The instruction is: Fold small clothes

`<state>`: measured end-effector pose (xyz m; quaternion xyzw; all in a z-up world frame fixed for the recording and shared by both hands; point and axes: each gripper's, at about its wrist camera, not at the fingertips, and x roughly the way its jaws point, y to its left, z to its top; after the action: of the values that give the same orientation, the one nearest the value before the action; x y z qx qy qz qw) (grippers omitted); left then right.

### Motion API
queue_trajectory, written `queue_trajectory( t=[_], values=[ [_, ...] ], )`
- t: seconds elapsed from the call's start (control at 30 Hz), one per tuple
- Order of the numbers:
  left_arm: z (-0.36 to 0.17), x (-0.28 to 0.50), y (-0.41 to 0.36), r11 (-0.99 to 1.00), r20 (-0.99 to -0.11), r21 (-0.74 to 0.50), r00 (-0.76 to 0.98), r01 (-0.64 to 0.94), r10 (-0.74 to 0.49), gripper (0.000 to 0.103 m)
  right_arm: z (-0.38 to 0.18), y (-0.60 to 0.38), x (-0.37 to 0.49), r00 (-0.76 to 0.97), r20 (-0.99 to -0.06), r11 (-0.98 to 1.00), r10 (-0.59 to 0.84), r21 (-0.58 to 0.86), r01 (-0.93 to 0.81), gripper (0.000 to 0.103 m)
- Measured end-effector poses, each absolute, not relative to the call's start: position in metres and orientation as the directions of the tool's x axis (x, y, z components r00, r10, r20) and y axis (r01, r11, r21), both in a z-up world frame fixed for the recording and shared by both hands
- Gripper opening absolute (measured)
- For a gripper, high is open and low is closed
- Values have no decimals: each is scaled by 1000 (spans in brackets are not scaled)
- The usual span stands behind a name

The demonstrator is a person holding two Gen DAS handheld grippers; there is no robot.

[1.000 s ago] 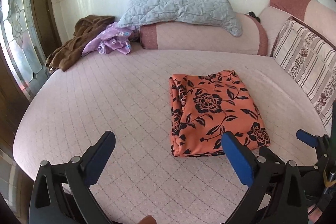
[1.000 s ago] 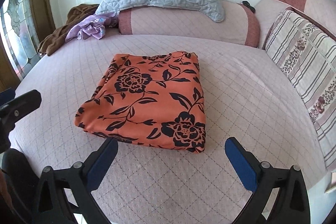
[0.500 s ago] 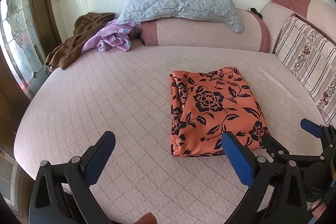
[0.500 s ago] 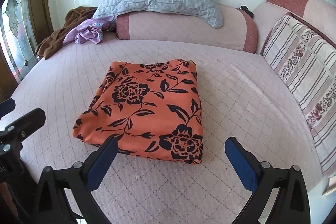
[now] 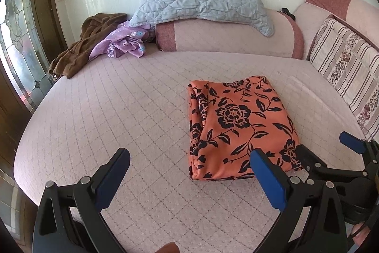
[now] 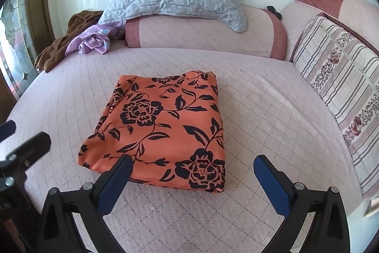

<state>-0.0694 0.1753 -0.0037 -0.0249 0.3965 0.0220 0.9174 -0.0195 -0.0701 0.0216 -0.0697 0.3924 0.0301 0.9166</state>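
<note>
An orange cloth with black flowers (image 5: pixel 239 125) lies folded in a neat rectangle on the pink quilted bed (image 5: pixel 132 110); it also shows in the right wrist view (image 6: pixel 163 127). My left gripper (image 5: pixel 189 163) is open and empty, low over the bed to the left of the cloth's near edge. My right gripper (image 6: pixel 191 170) is open and empty, just in front of the cloth's near edge. The right gripper also shows at the right of the left wrist view (image 5: pixel 331 155).
A crumpled purple garment (image 5: pixel 123 44) and a brown one (image 5: pixel 87 44) lie at the bed's far left. A grey quilted pillow (image 5: pixel 201 1) rests on a pink bolster (image 5: pixel 227 37). A striped cushion (image 5: pixel 345 72) lines the right side. A window (image 5: pixel 16 58) is at left.
Both grippers have drawn back a little from the folded cloth and tilted slightly. The cloth has not moved. Both stay open.
</note>
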Motion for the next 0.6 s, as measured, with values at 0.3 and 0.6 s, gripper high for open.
queue_trajectory(
  t=[0.3,0.6],
  values=[
    [-5,-68,176,997,-726,-17,686,-75,40,101,22,-68,-20,687,-727,990,1,-96,-103,103],
    [-7,-63,172,997,-731,-15,681,-77,42,101,20,-74,-19,681,-732,991,-10,-96,-89,103]
  ],
)
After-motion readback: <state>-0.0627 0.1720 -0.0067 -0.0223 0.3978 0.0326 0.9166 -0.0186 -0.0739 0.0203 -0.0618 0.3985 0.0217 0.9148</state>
